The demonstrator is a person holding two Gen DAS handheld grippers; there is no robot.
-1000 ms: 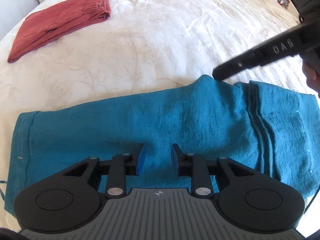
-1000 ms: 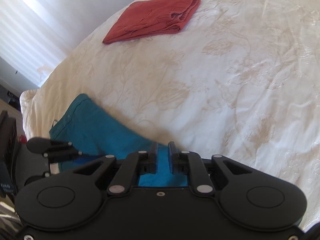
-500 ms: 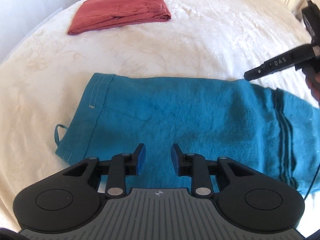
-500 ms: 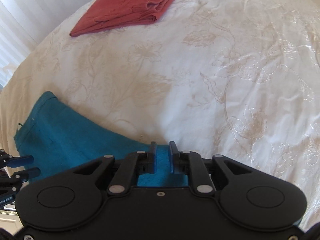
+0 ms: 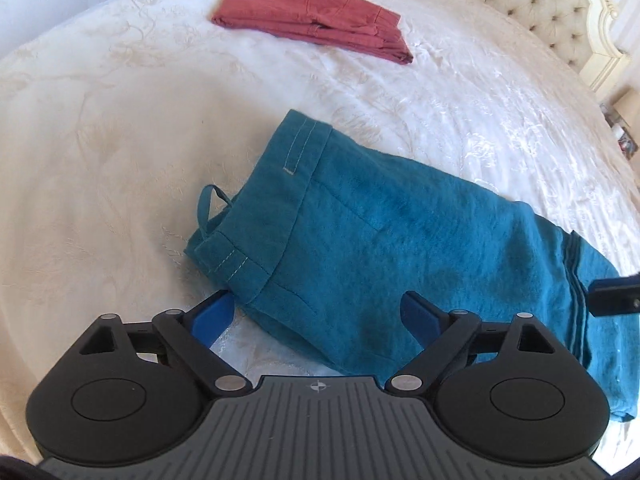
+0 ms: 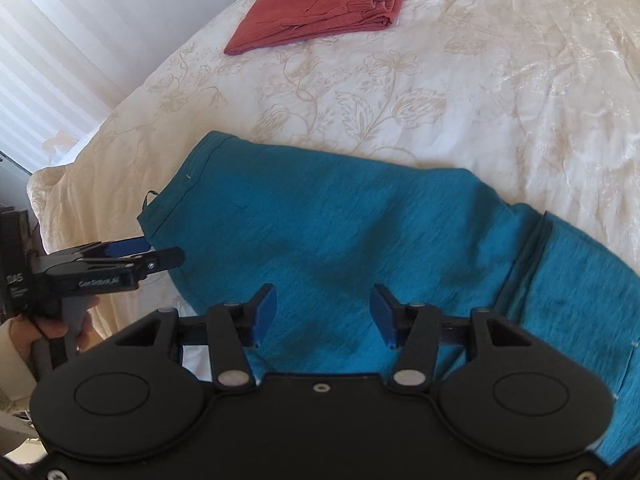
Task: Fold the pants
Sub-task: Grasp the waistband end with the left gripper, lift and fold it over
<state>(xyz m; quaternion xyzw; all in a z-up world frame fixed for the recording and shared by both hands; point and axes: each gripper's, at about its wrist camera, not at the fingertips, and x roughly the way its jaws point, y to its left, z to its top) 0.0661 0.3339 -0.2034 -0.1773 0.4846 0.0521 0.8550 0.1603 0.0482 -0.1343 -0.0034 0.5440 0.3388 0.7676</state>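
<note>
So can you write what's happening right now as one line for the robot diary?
step: fold released | left gripper: open | right gripper: open | folded teal fabric pants: flat on cream floral bedspread | folded red pants: aside

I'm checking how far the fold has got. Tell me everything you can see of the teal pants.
The teal pants lie flat on the cream bedspread, folded lengthwise into a long band. The cloth looks soft and linen-like. The stitched waistband end points to the left, with a small loop sticking out; stacked layer edges show near the other end. Both claws are open above it, and neither grips the cloth.
</note>
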